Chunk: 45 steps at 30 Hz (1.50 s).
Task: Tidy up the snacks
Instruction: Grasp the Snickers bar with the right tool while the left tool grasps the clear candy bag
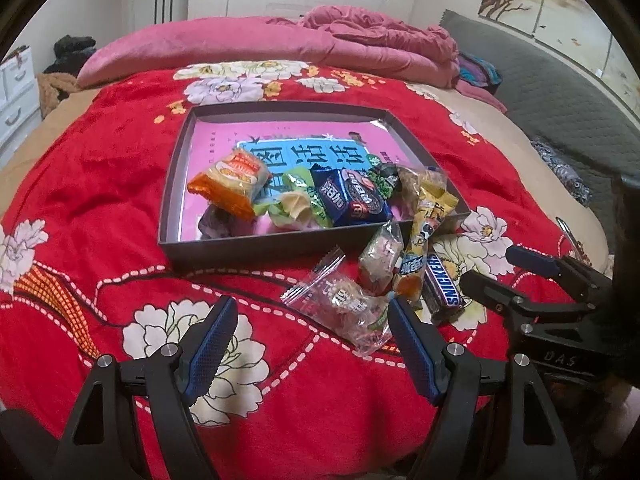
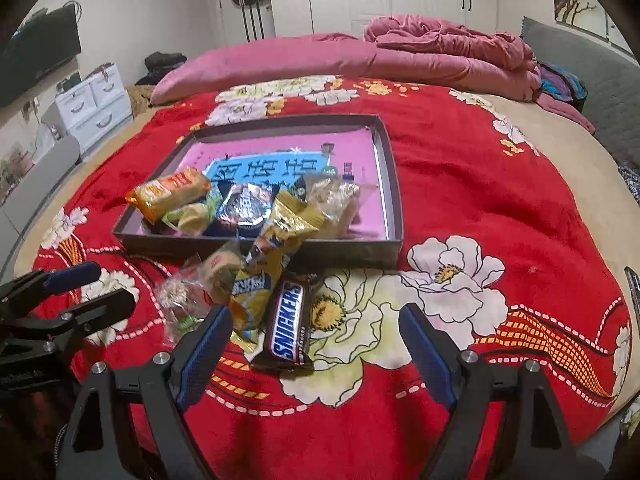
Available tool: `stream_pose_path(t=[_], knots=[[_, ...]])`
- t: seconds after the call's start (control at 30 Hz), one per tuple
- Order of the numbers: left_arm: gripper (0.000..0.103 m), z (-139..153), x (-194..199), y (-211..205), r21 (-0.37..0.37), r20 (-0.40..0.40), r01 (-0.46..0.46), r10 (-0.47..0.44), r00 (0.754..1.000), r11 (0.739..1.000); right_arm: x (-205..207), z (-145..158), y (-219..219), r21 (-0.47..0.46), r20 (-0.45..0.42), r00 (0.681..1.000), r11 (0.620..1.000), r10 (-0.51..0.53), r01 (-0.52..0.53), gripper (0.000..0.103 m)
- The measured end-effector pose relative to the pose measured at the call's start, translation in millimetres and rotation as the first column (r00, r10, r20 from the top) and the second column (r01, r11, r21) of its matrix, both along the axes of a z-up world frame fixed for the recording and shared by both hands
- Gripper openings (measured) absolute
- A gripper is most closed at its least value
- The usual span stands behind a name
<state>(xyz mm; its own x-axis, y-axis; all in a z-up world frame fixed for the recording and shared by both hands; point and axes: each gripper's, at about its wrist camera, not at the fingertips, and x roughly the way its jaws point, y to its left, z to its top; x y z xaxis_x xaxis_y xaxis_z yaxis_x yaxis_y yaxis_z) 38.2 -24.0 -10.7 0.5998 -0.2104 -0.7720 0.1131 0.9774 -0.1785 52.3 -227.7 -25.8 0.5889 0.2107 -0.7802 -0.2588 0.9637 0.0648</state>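
1. Just ahead of the right gripper [image 2: 312,332], on the red flowered blanket [image 2: 500,208], lies a Snickers bar [image 2: 289,322]. Its near end sits between the two spread fingers, closer to the left one, and neither pad touches it. The jaws stand wide and hold nothing.
2. Left of that gripper and a little further out, a yellow snack packet [image 2: 272,256] leans from the blanket up over the near wall of the shallow box [image 2: 360,254]. Two clear-wrapped cakes [image 2: 200,284] lie beside it on the blanket.
3. Ahead of the left gripper [image 1: 310,334], one of those clear-wrapped cakes [image 1: 340,300] lies just past the fingertips, nearer the right finger. These jaws are also wide apart and empty.
4. Beyond both grippers, the box [image 1: 172,184] already holds part of the lot: an orange biscuit pack [image 1: 230,180], a green-wrapped snack [image 1: 294,200], a blue cookie pack [image 1: 352,198] and a few more packets bunched along its near edge.
5. By my reading the job is past halfway. Roughly four items are left outside: the bar, the two clear-wrapped cakes, and the yellow packet, which is only half in.
6. The right gripper looks best placed for the bar, though it sits off-centre between the fingers.
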Motion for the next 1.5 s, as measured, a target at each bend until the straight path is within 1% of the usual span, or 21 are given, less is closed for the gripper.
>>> stream_pose_path(t=[0.17, 0.23, 0.33, 0.37, 0.47, 0.63, 0.7, 0.77, 0.9, 1.07, 1.13, 1.23, 1.3, 1.43, 1.5], knots=[[0.078, -5.6, 3.0, 1.0, -0.032, -0.028, -0.008, 0.007, 1.000, 0.999, 4.0, -11.2, 2.7, -0.025, -0.036, 0.999, 1.000, 0.004, -0.005, 0.085], [0.078, -7.6, 4.0, 1.2, -0.040, -0.038, -0.012, 0.011, 0.999, 0.999, 5.3, -15.6, 4.3, -0.039, -0.047, 0.999, 0.999, 0.007, -0.008, 0.082], [0.078, -10.1, 5.6, 1.1, -0.052, -0.051, -0.018, 0.015, 0.999, 0.998, 7.8, -21.5, 7.2, -0.056, -0.060, 0.998, 0.998, 0.016, -0.019, 0.077], [0.078, -10.9, 6.1, 1.2, -0.055, -0.055, -0.019, 0.016, 0.998, 0.998, 8.6, -22.5, 7.9, -0.061, -0.062, 0.998, 0.998, 0.017, -0.021, 0.074], [0.078, -13.4, 7.4, 0.8, -0.058, -0.065, -0.022, 0.019, 0.998, 0.998, 11.3, -27.2, 9.9, -0.073, -0.072, 0.997, 0.997, 0.022, -0.028, 0.068], [0.078, -18.0, 10.6, 2.2, -0.069, -0.088, -0.038, 0.032, 0.996, 0.997, 15.5, -29.9, 10.2, -0.059, -0.070, 0.997, 0.998, 0.033, -0.037, 0.061], [0.078, -19.3, 12.7, 1.8, -0.078, -0.098, -0.047, 0.039, 0.994, 0.996, 17.2, -28.4, 9.1, -0.053, -0.060, 0.998, 0.998, 0.029, -0.032, 0.054], [0.078, -21.5, 14.7, 1.5, -0.090, -0.112, -0.054, 0.044, 0.993, 0.995, 19.1, -27.7, 7.1, -0.048, -0.054, 0.998, 0.999, 0.022, -0.024, 0.052], [0.078, -28.1, 19.4, 0.0, -0.114, -0.148, -0.071, 0.054, 0.988, 0.991, 21.4, -27.7, 4.0, -0.007, -0.075, 0.997, 1.000, 0.015, -0.016, 0.051], [0.078, -34.9, 27.0, -2.8, -0.153, -0.190, -0.095, 0.065, 0.980, 0.984, 19.4, -31.5, 8.4, 0.014, -0.098, 0.995, 0.999, 0.033, -0.032, 0.051], [0.078, -37.7, 29.8, -4.6, -0.158, -0.205, -0.108, 0.074, 0.976, 0.982, 17.9, -33.3, 13.8, -0.001, -0.099, 0.994, 0.999, 0.047, -0.048, 0.051], [0.078, -41.0, 35.4, -6.5, -0.143, -0.223, -0.133, 0.099, 0.970, 0.981, 15.7, -39.4, 25.8, -0.061, -0.100, 0.993, 0.995, 0.070, -0.076, 0.052], [0.078, -43.5, 38.9, -6.3, -0.150, -0.237, -0.149, 0.111, 0.965, 0.977, 15.8, -41.9, 31.6, -0.095, -0.090, 0.993, 0.991, 0.082, -0.090, 0.052], [0.078, -45.5, 45.0, -7.5, -0.150, -0.250, -0.168, 0.127, 0.960, 0.974, 20.9, -43.7, 29.7, -0.092, -0.085, 0.994, 0.993, 0.072, -0.080, 0.050], [0.079, -47.6, 47.3, -10.0, -0.142, -0.261, -0.175, 0.134, 0.956, 0.974, 23.7, -44.6, 28.0, -0.090, -0.085, 0.994, 0.993, 0.067, -0.075, 0.045]])
